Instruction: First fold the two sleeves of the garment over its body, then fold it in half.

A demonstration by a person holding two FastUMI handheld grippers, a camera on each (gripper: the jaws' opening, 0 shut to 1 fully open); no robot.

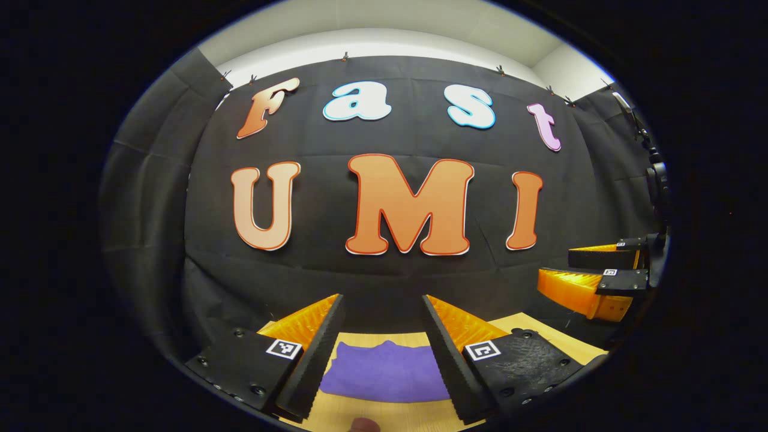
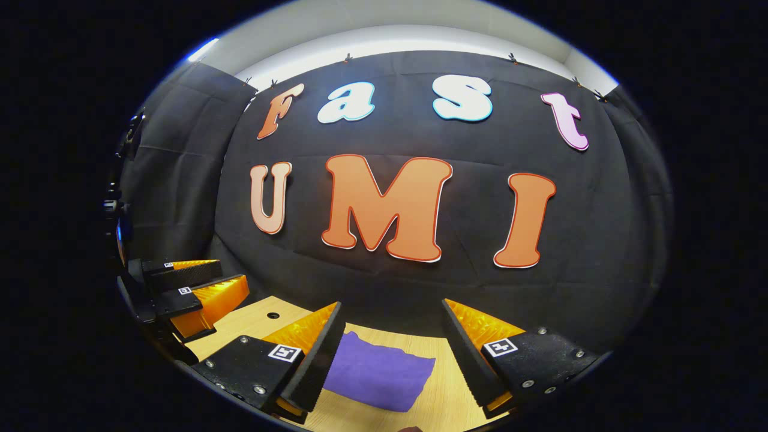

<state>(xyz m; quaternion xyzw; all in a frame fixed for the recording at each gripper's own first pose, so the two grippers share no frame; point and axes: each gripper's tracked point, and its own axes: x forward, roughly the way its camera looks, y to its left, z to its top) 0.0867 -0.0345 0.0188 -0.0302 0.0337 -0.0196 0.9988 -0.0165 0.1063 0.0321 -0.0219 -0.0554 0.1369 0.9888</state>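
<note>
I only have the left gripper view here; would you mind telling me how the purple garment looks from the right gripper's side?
Observer: In the right gripper view the purple garment lies as a compact rectangle on the wooden table, with its right-hand edge and corner showing.
Operator: Thank you. Is the right gripper holding anything?
Observer: No, the right gripper is open, held above the garment with nothing between its fingers.
Operator: And is there anything else on the table?
Observer: A small round hole shows in the tabletop near the left gripper.
</note>
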